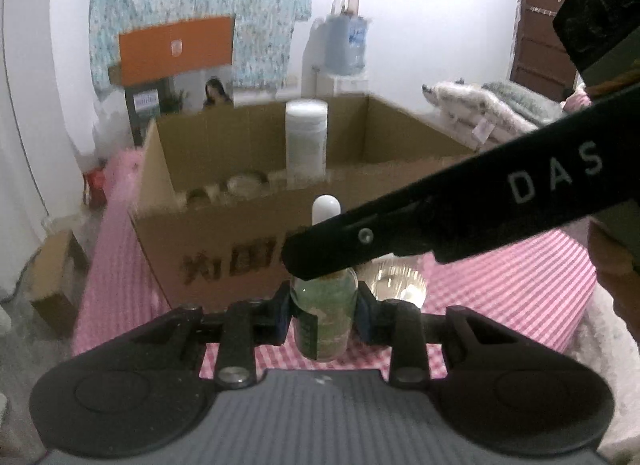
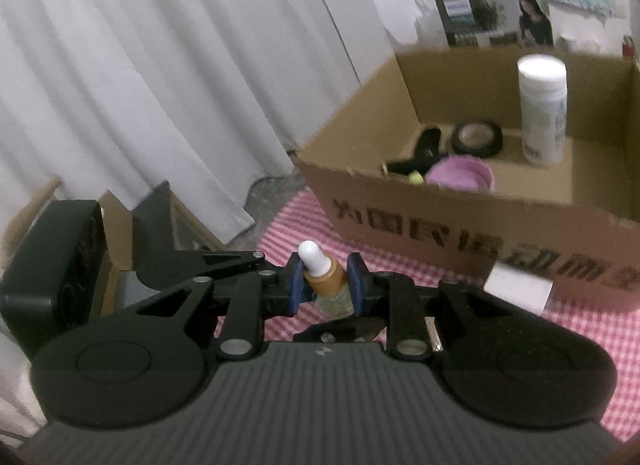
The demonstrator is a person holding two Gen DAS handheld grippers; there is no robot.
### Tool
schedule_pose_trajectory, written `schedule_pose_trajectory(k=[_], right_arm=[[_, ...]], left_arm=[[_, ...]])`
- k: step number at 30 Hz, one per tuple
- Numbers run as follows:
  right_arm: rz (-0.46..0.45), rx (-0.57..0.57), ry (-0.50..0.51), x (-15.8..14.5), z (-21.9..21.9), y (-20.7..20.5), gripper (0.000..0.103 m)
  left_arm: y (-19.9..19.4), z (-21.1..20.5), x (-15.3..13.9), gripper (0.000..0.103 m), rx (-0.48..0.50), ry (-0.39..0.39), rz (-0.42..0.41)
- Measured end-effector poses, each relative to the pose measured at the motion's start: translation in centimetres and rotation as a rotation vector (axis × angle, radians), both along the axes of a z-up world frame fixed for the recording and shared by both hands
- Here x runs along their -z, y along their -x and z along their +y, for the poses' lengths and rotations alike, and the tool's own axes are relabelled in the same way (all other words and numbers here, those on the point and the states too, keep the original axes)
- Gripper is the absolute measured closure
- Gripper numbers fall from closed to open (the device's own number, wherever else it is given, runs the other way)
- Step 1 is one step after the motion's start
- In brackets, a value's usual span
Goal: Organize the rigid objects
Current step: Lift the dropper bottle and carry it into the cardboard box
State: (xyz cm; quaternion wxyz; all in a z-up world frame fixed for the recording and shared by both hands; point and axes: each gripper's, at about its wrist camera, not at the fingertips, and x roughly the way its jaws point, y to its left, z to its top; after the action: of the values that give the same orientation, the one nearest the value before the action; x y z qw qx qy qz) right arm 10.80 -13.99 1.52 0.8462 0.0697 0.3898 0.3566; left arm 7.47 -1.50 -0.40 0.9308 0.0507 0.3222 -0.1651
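1. Big box [image 2: 460, 225] at far side of pink cloth [image 1: 520, 277] already has tall white bottle [image 2: 542, 109], tape roll [image 2: 476, 139] & purple dish [image 2: 460, 175] in it; some left outside, e.g. shiny bowl [image 1: 396, 281].
2. Small dropper bottle [image 1: 324, 317] is just near the box, not in yet; left gripper [image 1: 324, 315] squeezes its glass body, right gripper [image 2: 326, 285] squeezes its gold neck; both shut tight on it.

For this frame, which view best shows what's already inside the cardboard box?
The right wrist view: it looks down into the cardboard box, showing the white bottle, black tape roll and purple dish. In the left wrist view the box front wall hides most contents besides the bottle.
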Motion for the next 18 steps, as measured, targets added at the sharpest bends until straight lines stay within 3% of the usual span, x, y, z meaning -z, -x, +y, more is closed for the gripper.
schedule_pose_trajectory(k=[5,10,14,18], right_arm=[[-0.083,-0.025,-0.035,-4.7,-0.7,0.2,0.081],[-0.16,-0.022,-0.032,-8.9,-2.1,-1.3,0.081],[-0.173,0.013,-0.015,-10.7,-4.0,-3.9,0.081],[-0.138,0.064,0.002,-10.5,-6.8,-7.4,0.081]], left_arm=[[-0.5,-0.4,-4.5,0.07,0.027,-0.007,-0.083],[-3.7,-2.1,-7.7,0.07,0.071,0.005,-0.116],[-7.7,-3.7,-8.2,0.07,0.111,0.05,-0.069],[-12.6,-5.4,-7.2,0.07,0.145,0.076,0.007]])
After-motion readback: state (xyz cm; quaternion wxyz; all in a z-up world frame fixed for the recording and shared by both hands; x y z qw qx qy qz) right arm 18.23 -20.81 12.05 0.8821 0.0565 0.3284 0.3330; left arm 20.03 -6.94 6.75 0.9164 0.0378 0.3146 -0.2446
